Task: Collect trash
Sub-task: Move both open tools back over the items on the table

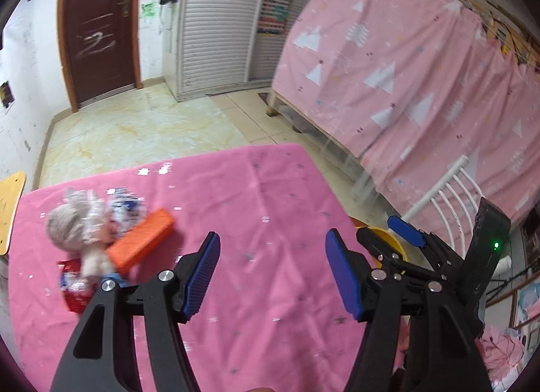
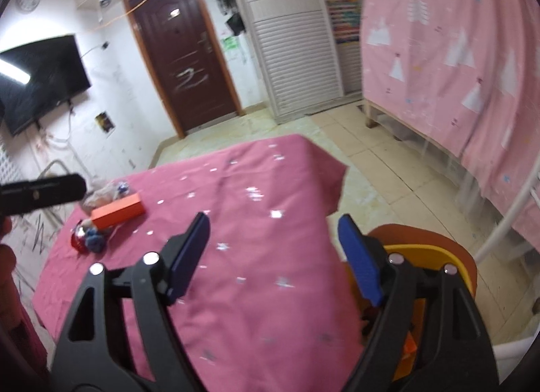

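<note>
A pile of items lies at the left of the pink-clothed table (image 1: pixel 270 196) (image 2: pixel 253 223). It holds an orange box (image 1: pixel 141 240) (image 2: pixel 118 213), a grey-haired doll (image 1: pixel 77 226), a blue-and-white wrapper (image 1: pixel 126 204) and a red wrapper (image 1: pixel 76 294) (image 2: pixel 79 240). My left gripper (image 1: pixel 271 273) hangs open over the cloth, right of the pile, with nothing between its blue pads. My right gripper (image 2: pixel 275 253) is open and empty over the table's right edge. Its blue fingertip (image 1: pixel 405 231) shows in the left wrist view. A yellow container (image 2: pixel 425 253) (image 1: pixel 388 240) sits just off that edge, beside an orange-red rim (image 2: pixel 422 233).
A pink curtain (image 1: pixel 405 71) hangs along the right, with a white metal rail (image 1: pixel 445 189) below it. Tiled floor (image 1: pixel 135 135), a brown door (image 2: pixel 182 64) and a white slatted cabinet (image 2: pixel 290 37) lie beyond the table. A dark screen (image 2: pixel 40 81) hangs on the left wall.
</note>
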`<act>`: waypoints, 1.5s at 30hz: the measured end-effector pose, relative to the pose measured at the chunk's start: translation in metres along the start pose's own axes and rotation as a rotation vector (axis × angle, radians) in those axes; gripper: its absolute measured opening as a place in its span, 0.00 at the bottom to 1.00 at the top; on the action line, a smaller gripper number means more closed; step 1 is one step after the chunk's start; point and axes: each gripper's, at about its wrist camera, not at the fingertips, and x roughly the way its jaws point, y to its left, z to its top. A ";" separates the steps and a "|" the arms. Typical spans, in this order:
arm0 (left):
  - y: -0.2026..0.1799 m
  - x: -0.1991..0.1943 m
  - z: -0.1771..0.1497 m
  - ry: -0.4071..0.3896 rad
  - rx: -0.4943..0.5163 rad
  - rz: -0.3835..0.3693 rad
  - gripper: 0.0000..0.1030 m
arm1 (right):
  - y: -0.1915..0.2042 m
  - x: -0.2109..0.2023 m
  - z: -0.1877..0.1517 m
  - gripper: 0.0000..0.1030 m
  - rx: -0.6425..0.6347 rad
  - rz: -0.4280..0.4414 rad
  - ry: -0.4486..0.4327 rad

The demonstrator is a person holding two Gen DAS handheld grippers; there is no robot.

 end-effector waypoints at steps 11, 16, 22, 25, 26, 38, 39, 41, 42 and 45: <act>0.098 -0.014 -0.012 0.010 -0.095 0.104 0.56 | 0.068 0.028 0.005 0.73 -0.102 0.064 0.054; 0.134 -0.017 -0.019 0.016 -0.132 0.136 0.60 | 0.098 0.040 0.001 0.73 -0.147 0.107 0.089; 0.167 -0.008 -0.038 0.082 -0.108 0.197 0.62 | 0.135 0.049 -0.006 0.73 -0.217 0.160 0.124; 0.177 0.001 -0.047 0.113 -0.073 0.214 0.62 | 0.150 0.054 -0.011 0.73 -0.238 0.177 0.141; 0.178 0.004 -0.050 0.126 -0.059 0.214 0.62 | 0.154 0.055 -0.012 0.73 -0.244 0.182 0.146; 0.197 0.032 -0.063 0.154 -0.034 0.194 0.56 | 0.191 0.068 -0.021 0.76 -0.294 0.215 0.206; 0.199 0.032 -0.064 0.153 -0.039 0.189 0.52 | 0.194 0.070 -0.021 0.77 -0.295 0.220 0.212; 0.205 0.031 -0.068 0.136 -0.054 0.179 0.45 | 0.199 0.074 -0.022 0.77 -0.300 0.224 0.222; 0.207 0.029 -0.070 0.126 -0.057 0.174 0.40 | 0.203 0.076 -0.023 0.77 -0.305 0.226 0.226; 0.211 0.023 -0.073 0.102 -0.051 0.165 0.32 | 0.214 0.082 -0.025 0.77 -0.322 0.232 0.243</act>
